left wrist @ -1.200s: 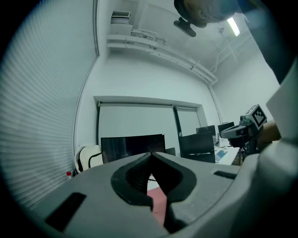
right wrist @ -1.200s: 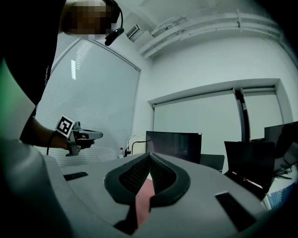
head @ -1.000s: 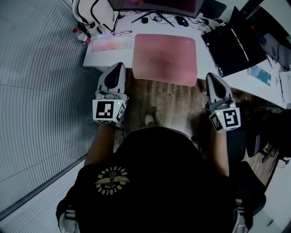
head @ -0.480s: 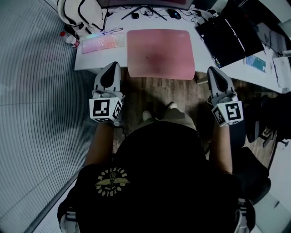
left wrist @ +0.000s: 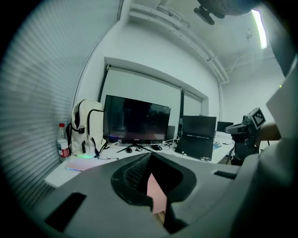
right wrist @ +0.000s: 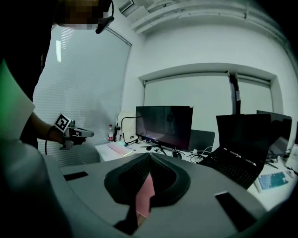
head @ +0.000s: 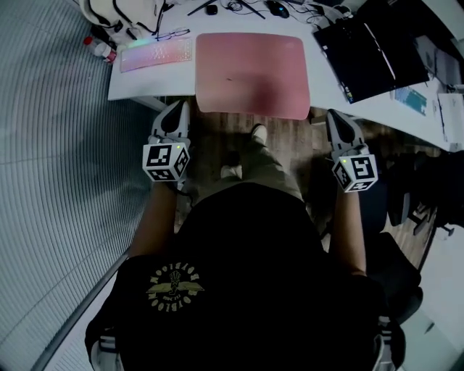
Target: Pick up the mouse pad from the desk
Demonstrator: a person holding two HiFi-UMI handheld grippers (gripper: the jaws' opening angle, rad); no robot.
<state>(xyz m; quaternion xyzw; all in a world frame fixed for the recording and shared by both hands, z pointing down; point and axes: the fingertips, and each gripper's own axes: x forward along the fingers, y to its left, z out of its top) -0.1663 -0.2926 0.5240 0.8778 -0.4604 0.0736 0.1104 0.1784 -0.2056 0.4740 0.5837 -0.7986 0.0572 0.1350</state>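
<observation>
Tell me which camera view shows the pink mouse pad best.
The head view: the whole mouse pad shows from above, flat on the desk. The two gripper views catch only a narrow pink sliver of it.

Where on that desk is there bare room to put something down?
Bare desk lies in front of the keyboard, left of the pink mouse pad. A narrow strip runs between pad and laptop. The back edge is crowded with cables.

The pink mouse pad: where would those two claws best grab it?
Probably the near edge, toward its two corners, coming in level from the person's side. The mouse pad lies flat and thin, and that edge seems to overhang the desk, leaving room beneath for a jaw.
</observation>
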